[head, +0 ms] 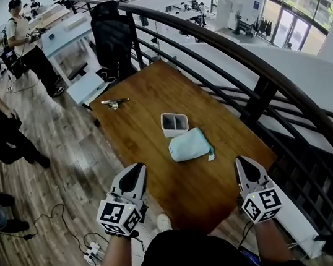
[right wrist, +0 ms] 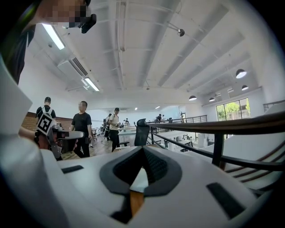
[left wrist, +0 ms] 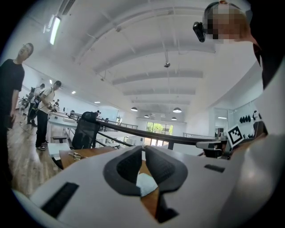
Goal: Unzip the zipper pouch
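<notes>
Your left gripper [head: 136, 169] and right gripper [head: 242, 161] both have their jaws closed with nothing between them. They hover at the near edge of the desk [head: 182, 189], one towards each near corner.

The zipper pouch [head: 188, 145] lies flat around the middle of the desk, a little towards the right edge. It looks like soft, light cloth, so expect it to slide and bunch if you pull the zip with one gripper alone. Pin one end of the fabric, then pinch the pull. The small tab [head: 210, 156] at its near right corner is probably that pull; the zip line itself is too small to make out.

A white box [head: 174, 123] sits just beyond the pouch, nearly touching it. A small metal object [head: 115, 103] lies well apart near the far left corner. The railing [head: 258, 77] runs close along the right edge. Your approach from the near edge looks unobstructed.
</notes>
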Demonstrator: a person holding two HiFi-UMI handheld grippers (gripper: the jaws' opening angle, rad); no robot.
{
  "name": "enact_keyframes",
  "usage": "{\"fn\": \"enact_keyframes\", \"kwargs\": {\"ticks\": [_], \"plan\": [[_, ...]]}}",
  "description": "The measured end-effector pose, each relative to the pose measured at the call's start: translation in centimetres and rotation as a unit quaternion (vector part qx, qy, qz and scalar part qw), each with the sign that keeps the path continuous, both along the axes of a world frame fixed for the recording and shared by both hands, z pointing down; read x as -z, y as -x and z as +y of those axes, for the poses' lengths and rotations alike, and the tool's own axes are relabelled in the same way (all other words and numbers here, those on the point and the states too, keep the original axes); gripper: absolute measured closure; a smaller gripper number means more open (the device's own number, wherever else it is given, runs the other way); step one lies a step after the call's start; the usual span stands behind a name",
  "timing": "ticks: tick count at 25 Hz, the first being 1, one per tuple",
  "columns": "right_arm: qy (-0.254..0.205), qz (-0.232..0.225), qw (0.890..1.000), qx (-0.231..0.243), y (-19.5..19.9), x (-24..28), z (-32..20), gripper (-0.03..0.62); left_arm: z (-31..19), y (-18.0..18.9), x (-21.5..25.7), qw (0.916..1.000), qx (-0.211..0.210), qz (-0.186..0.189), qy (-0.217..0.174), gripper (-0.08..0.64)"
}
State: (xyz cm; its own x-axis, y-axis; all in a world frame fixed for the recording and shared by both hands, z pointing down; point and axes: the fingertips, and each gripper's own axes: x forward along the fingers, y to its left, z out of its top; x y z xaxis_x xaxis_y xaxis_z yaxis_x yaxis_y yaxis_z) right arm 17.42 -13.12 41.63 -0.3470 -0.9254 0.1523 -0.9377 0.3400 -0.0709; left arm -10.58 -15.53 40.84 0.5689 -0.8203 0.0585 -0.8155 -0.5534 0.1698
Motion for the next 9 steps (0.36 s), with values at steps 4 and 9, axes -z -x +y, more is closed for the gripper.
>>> {"fn": "enact_keyframes", "kwargs": {"ticks": [4,9], "plan": [[0.003,-0.003,1.0,-0.002,-0.12,0.05,-0.02,0.598,0.11,0.28,-0.09,1.0,0.002,0.005,0.0,0.526],[0.007,-0.002,1.0,-0.003,-0.45,0.05,-0.09,0.598,0.07,0.39,0.0,1.0,0.007,0.0,0.001,0.526]]}}
